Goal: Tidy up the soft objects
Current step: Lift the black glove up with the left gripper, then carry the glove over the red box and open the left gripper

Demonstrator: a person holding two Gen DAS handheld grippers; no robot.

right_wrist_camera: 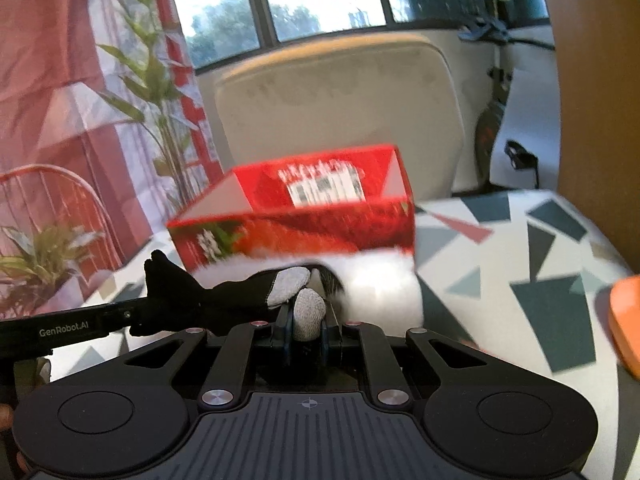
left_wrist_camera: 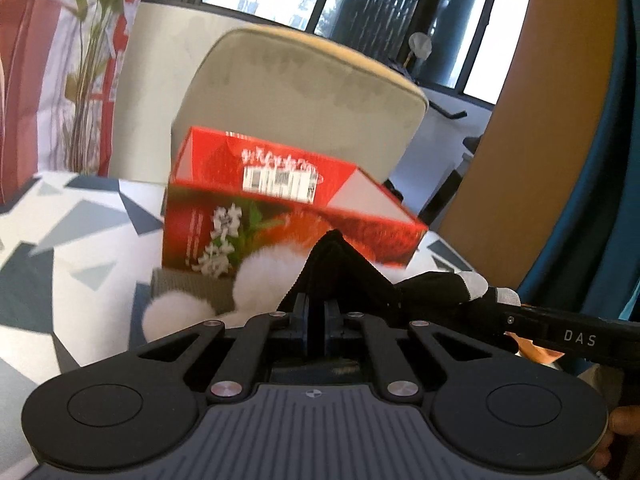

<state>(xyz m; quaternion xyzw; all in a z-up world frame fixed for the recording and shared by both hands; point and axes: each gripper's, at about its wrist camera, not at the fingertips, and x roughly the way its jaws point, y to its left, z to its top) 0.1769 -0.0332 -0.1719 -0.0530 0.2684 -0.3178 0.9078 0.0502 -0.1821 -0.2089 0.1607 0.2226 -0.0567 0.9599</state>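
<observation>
A black glove (left_wrist_camera: 352,276) with grey fingertips (left_wrist_camera: 476,284) hangs stretched between both grippers above the patterned tabletop. My left gripper (left_wrist_camera: 316,308) is shut on the glove's black cuff end. My right gripper (right_wrist_camera: 308,320) is shut on one grey fingertip (right_wrist_camera: 310,310) of the glove (right_wrist_camera: 224,292). In the left wrist view the right gripper (left_wrist_camera: 496,300) reaches in from the right. In the right wrist view the left gripper (right_wrist_camera: 140,314) comes in from the left. Just behind the glove lies a white fluffy item (left_wrist_camera: 268,276) (right_wrist_camera: 376,288). Beyond it stands an open red box (left_wrist_camera: 280,208) (right_wrist_camera: 304,216).
The table wears a cloth of grey and blue triangles (left_wrist_camera: 80,240) (right_wrist_camera: 520,248). A beige chair (left_wrist_camera: 304,92) (right_wrist_camera: 340,112) stands behind the box. A brownish knit piece (left_wrist_camera: 188,288) lies left of the fluffy item. An orange object (right_wrist_camera: 628,320) sits at the right edge.
</observation>
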